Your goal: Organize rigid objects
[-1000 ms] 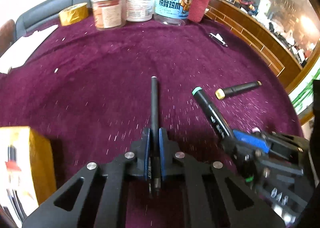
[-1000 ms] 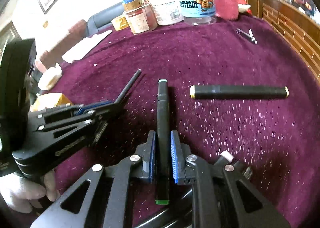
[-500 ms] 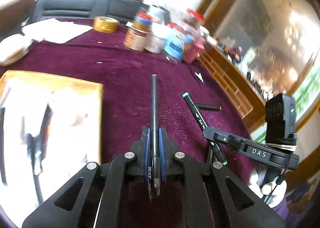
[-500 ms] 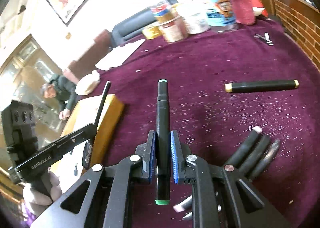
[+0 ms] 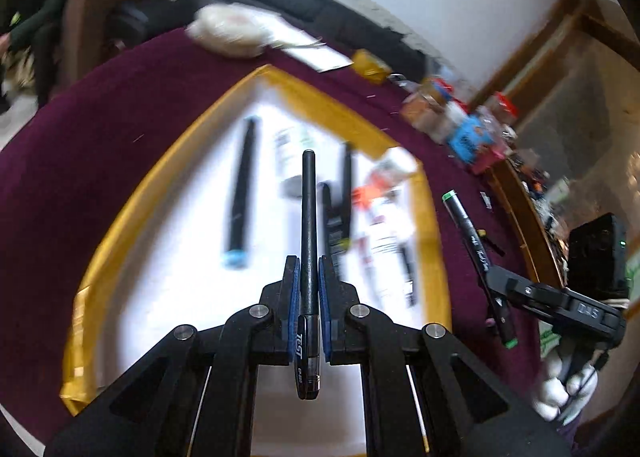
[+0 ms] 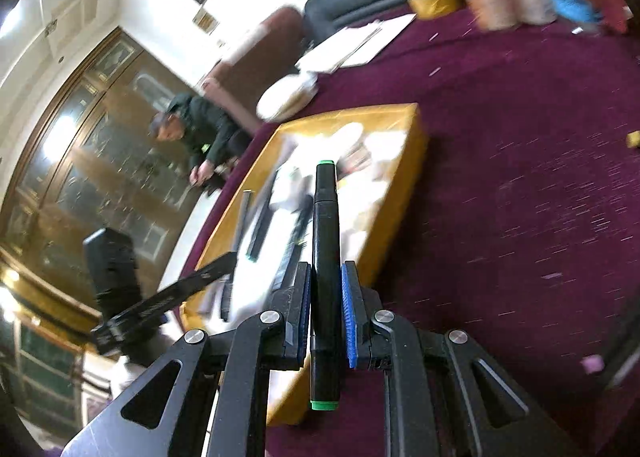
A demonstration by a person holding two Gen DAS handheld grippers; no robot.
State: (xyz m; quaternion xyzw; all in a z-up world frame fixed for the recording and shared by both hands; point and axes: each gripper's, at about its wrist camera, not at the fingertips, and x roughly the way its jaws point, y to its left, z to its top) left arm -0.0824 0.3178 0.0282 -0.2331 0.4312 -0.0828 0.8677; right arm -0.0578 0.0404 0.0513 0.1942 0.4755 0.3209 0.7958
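Purple tablecloth carries a yellow-rimmed tray (image 5: 434, 241); the left gripper (image 5: 308, 277), clamped on a thin black pen (image 5: 309, 217), hangs over it, pen lengthwise, nearer than the right gripper (image 6: 325, 297), clamped on a green-capped marker (image 6: 326, 241) at the tray's edge.

Your left tool (image 5: 308, 277) has a matte black linked frame with triangular cut-outs, round silver pivot screws and blue ribbed pads (image 5: 293, 297). Your right tool (image 6: 326, 297) is built the same. In the left wrist view, the right tool at 3 o'clock carries white "DAS" lettering and a black box with a green light; a white glove (image 5: 560, 397) covers your hand.
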